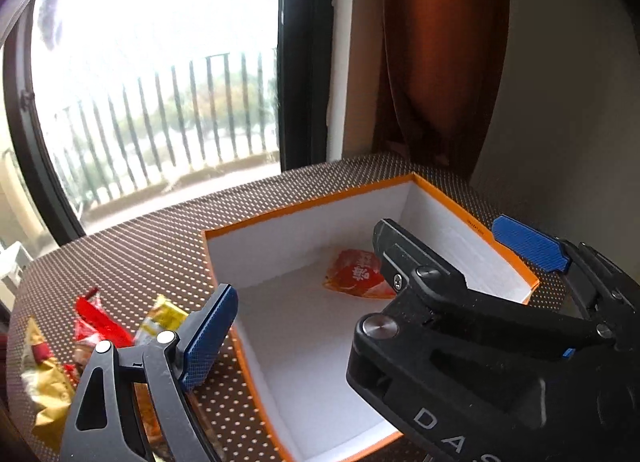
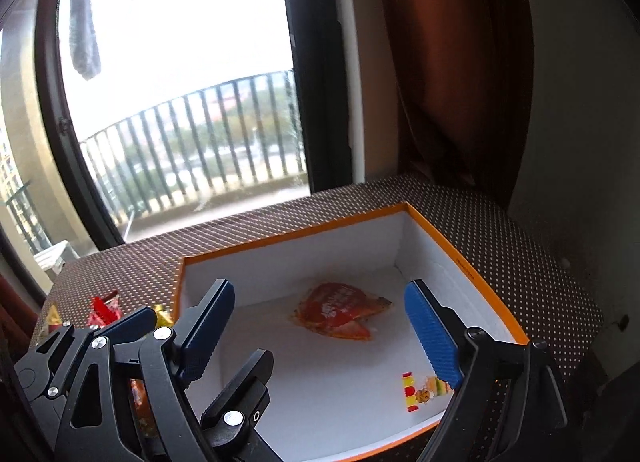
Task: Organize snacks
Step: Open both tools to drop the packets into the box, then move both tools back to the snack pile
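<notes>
Orange-rimmed box (image 2: 468, 266) with white lining sits on the dotted tablecloth (image 2: 248, 234) by the window (image 2: 180, 62). Inside: 1 red-orange snack packet (image 2: 340, 310) flat on the floor toward the far wall, plus 1 small yellow-red candy (image 2: 420, 392) near the front right corner, well apart from the packet. Right gripper (image 2: 322, 332) hangs over the box, jaws spread wide, nothing between the blue pads (image 2: 430, 338); packet lies beyond and below the gap, not touched. Left gripper (image 1: 376, 294) also spread wide and empty; its left finger (image 1: 208, 336) is over the box's left wall, its right finger out past the right rim. In the left wrist view the right gripper's black body crosses the frame and covers the packet's right edge and the box's front right part. Loose snacks remaining outside, left of the box on the cloth: red wrapper (image 1: 94, 320), gold wrappers (image 1: 46, 390), partly hidden behind the left gripper's frame. Exact count there unclear.
</notes>
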